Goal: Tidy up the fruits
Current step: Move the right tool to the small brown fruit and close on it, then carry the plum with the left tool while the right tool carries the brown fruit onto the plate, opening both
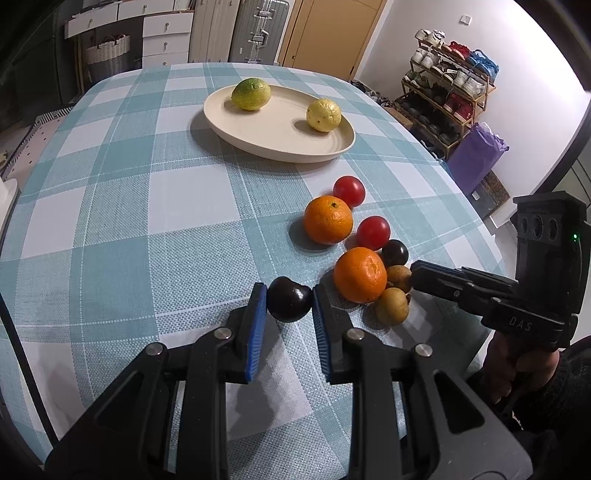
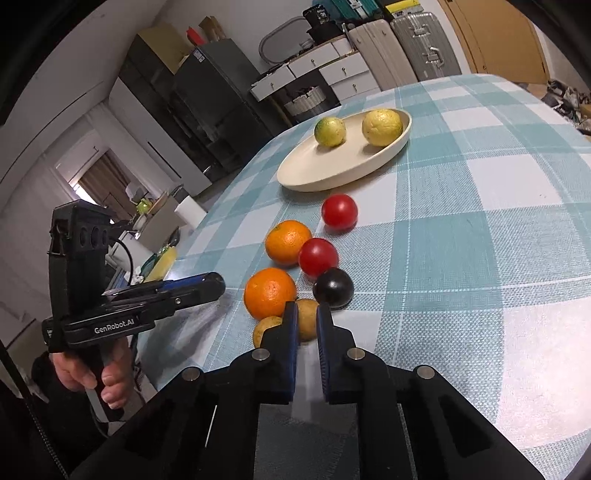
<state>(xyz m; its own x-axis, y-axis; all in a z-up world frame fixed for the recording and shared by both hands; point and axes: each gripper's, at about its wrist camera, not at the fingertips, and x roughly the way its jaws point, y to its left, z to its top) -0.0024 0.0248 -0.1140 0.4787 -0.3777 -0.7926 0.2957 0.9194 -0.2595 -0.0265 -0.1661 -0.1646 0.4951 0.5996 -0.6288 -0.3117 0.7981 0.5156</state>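
My left gripper (image 1: 289, 300) is shut on a dark plum (image 1: 289, 301) that rests on the checked tablecloth. My right gripper (image 2: 307, 318) is shut on a small brown fruit (image 2: 307, 321); in the left wrist view its tip (image 1: 415, 273) meets that fruit (image 1: 399, 278). Close around lie a second brown fruit (image 2: 266, 330), two oranges (image 2: 270, 292) (image 2: 288, 242), two red fruits (image 2: 317, 257) (image 2: 339, 210) and another dark plum (image 2: 333, 288). Farther back, a cream oval plate (image 1: 280, 142) holds a green-yellow citrus (image 1: 251, 94) and a yellow one (image 1: 324, 114). The left gripper (image 2: 219, 286) shows at the left of the right wrist view.
The table edge (image 1: 476, 221) runs close to the right of the fruit cluster. Beyond it stand a shoe rack (image 1: 448, 92) and a purple bag (image 1: 476, 157). Drawers and suitcases (image 1: 258, 29) line the far wall. A person's hand (image 2: 92, 376) grips the left handle.
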